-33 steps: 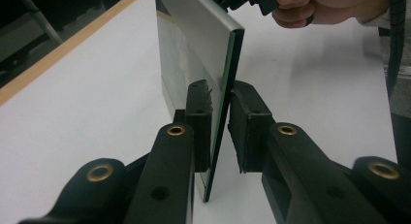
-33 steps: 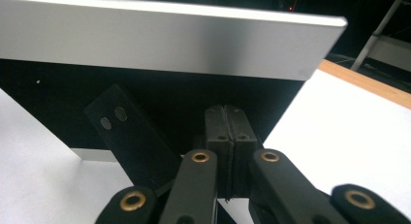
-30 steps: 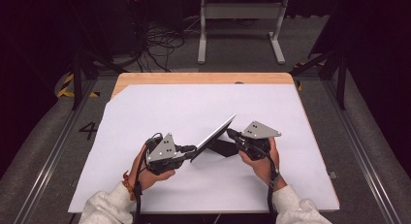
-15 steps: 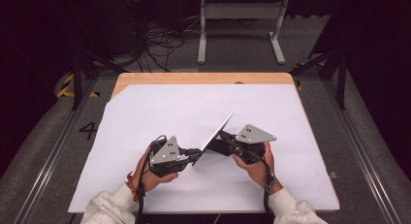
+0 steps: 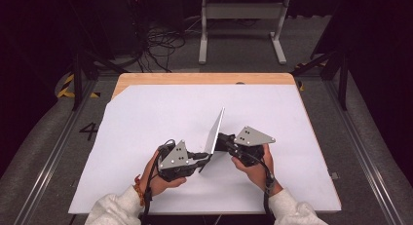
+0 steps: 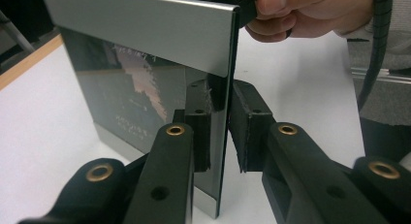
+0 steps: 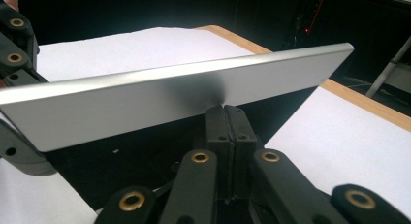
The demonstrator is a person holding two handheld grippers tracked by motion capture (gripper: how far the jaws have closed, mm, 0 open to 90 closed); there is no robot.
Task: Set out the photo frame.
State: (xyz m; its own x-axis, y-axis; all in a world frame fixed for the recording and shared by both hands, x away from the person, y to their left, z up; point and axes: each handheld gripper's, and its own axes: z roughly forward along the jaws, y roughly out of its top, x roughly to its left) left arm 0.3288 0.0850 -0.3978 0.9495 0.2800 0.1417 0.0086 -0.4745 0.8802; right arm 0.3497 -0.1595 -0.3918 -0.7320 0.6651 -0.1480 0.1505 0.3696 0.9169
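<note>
My right claw clamps the thin silver panel tilted on edge above the white table; my left claw straddles its lower edge, small gap at one pad

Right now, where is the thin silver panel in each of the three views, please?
High view: the silver panel stands tilted at lower centre, between the two hand-held grippers.
Left gripper view: the panel is seen nearly edge-on, from upper left down to the middle.
Right gripper view: it runs as a long band across the middle.
Shared landmark: the white table cover.
</note>
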